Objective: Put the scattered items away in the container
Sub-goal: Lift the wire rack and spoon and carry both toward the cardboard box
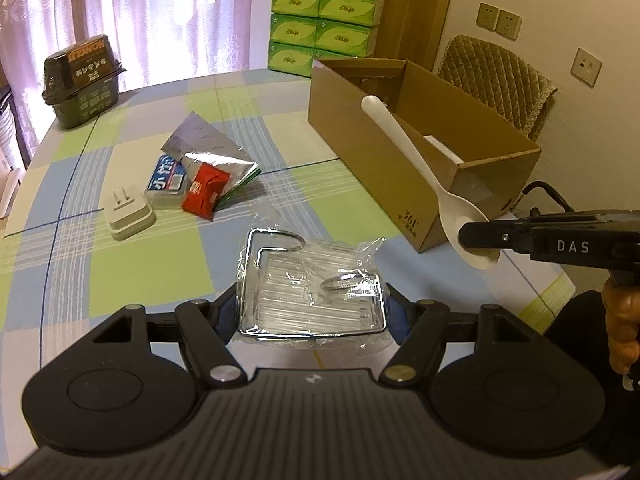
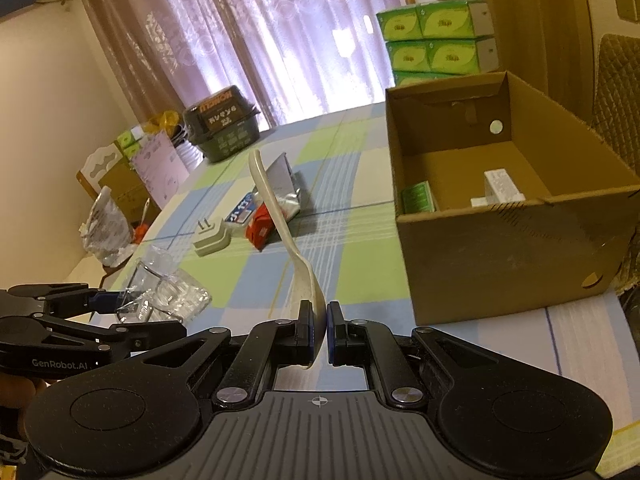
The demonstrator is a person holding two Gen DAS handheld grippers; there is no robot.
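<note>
Right wrist view shows the right gripper (image 2: 319, 330) pinching the bowl of a white spoon (image 2: 280, 216), whose handle sticks up and away. The left gripper (image 1: 312, 312) has its jaws on both sides of a shiny wire rack in a clear bag (image 1: 310, 284), which rests on the tabletop (image 1: 140, 280); whether it squeezes the rack cannot be told. The tabletop has a cloth with green, blue and cream squares. A brown cardboard box (image 2: 500, 248) stands open to the right, with a small white box (image 2: 500, 186) and a green packet (image 2: 416, 198) inside. Farther off lie a white plug (image 1: 130, 214), a red packet (image 1: 204, 194), a blue and white packet (image 1: 166, 178) and a silver bag (image 1: 212, 148). Green tissue packs (image 1: 324, 28) are stacked by pink curtains (image 1: 160, 12).
</note>
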